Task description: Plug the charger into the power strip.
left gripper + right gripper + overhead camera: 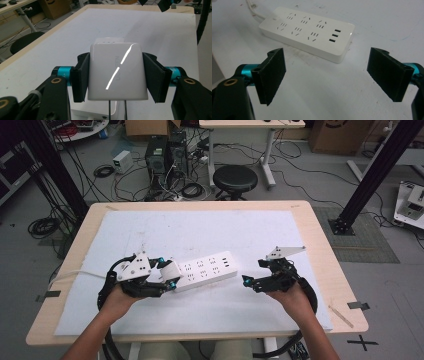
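Observation:
A white power strip [207, 269] [307, 32] with several sockets and three USB ports lies on the white mat [200, 230]. My left gripper [169, 275] [116, 75] is shut on a glossy white plug adapter [170, 268] [116, 71], its pads pressing both sides. The adapter hangs just over the strip's left end [110, 40], and its two metal prongs [117, 110] point toward the camera's lower edge. To the right of the strip, my right gripper [252, 271] [328, 75] stands open above bare mat, nothing between its pads.
The strip's white cord [75, 274] [253, 10] runs off to the table's left edge. The wooden table edge [320, 245] frames the mat. A black stool [235, 179], computer cases and cables sit on the floor beyond the far edge.

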### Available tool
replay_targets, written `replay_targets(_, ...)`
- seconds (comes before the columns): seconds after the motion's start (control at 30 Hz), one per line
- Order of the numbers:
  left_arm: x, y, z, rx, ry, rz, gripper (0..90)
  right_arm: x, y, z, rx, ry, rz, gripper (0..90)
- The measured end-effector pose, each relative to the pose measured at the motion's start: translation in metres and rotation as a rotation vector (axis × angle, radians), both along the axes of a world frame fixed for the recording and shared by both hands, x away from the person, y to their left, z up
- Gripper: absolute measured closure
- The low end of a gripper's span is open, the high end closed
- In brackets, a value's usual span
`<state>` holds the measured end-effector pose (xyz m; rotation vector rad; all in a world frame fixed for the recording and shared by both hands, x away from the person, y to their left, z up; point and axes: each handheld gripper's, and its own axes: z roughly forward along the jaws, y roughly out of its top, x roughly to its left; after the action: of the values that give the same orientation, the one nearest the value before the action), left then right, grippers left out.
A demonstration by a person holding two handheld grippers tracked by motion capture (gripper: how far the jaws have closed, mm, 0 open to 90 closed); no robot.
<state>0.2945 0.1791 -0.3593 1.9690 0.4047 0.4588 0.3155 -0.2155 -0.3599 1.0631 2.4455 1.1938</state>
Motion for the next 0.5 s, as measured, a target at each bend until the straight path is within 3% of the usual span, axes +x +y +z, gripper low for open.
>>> replay_targets(0.4,0.001,-0.006,0.001,0.019,-0.013,-0.027,42.6,0.002,0.011,0.006,0.024,0.042,0.034,15.8)
replay_targets(0.5,0.002,-0.008,0.001,0.041,-0.022,-0.047,42.5,0.003,0.016,0.009,0.046,0.075,0.055,15.7)
